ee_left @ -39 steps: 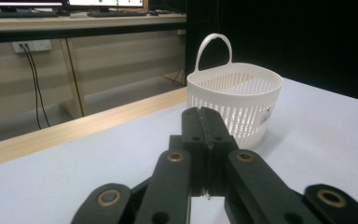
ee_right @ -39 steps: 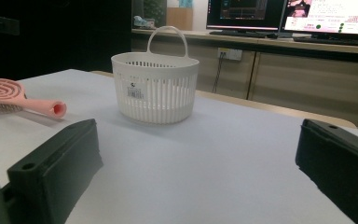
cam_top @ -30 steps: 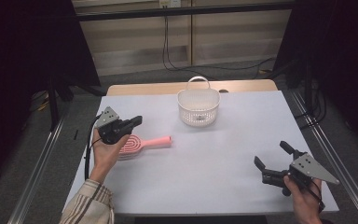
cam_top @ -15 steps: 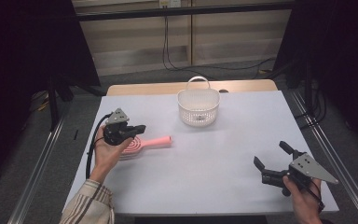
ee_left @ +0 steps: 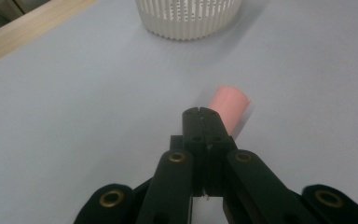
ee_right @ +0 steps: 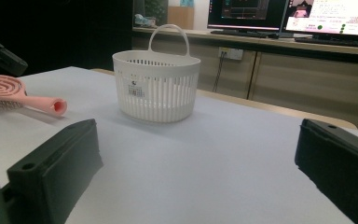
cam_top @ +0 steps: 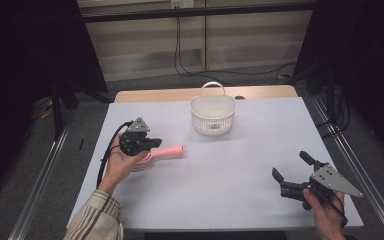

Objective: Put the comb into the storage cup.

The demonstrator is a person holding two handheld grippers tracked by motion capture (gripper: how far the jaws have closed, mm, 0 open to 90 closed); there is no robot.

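Landmark: white basket (cam_top: 213, 114), standing at the far middle of the table (cam_top: 240, 190).

Pink hairbrush (cam_top: 161, 153) lies flat, near-left of the basket and well apart from it, its handle end pointing toward the basket side.

Left gripper (cam_top: 152, 143) hovers over the brush head, clenched, jaws pressed together with nothing between them. Right gripper (cam_top: 290, 175) sits well to the basket's near-right, released, jaws wide.

Judgement: to pick the brush up well, the left jaws must open first, then straddle the handle across its width, low and square.

Writing: small sticker (ee_right: 136, 87) on the basket wall, print too small to read.
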